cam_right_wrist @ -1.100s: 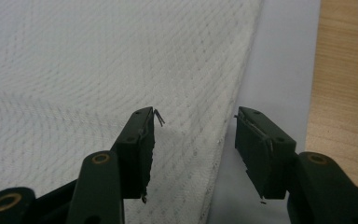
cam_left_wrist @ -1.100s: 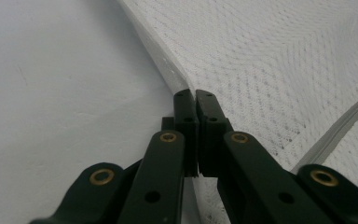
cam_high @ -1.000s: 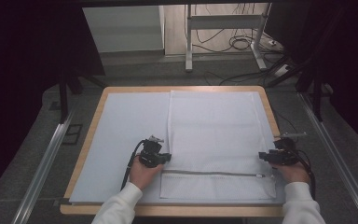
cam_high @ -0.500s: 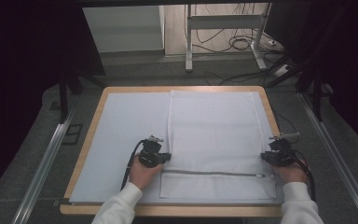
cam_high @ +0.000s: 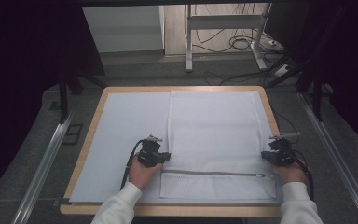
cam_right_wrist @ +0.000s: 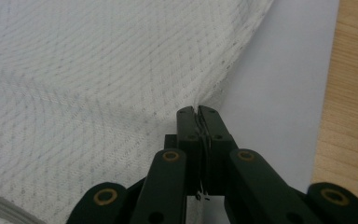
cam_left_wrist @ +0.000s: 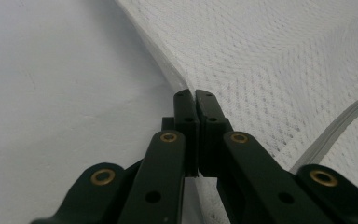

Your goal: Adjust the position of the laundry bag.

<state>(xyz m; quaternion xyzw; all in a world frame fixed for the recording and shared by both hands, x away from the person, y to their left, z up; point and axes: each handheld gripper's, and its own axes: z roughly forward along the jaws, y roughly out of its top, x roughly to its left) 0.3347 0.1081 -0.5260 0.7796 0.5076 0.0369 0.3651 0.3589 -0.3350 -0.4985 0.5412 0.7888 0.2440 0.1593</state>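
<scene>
A wooden-rimmed table point(cam_high: 98, 109) under a pale sheet bears a white mesh zippered laundry bag point(cam_high: 212, 126), lying flat on its right half. The left gripper point(cam_high: 164, 157) is clamped on its left edge; the right gripper point(cam_high: 266, 156) has just been closing and now pinches the right edge, likely to lift or fold it evenly.

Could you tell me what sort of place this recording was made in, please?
Probably a lab or workshop recording station: a wood-framed table under a white sheet, black curtains around it, loose cables on the floor behind.
</scene>
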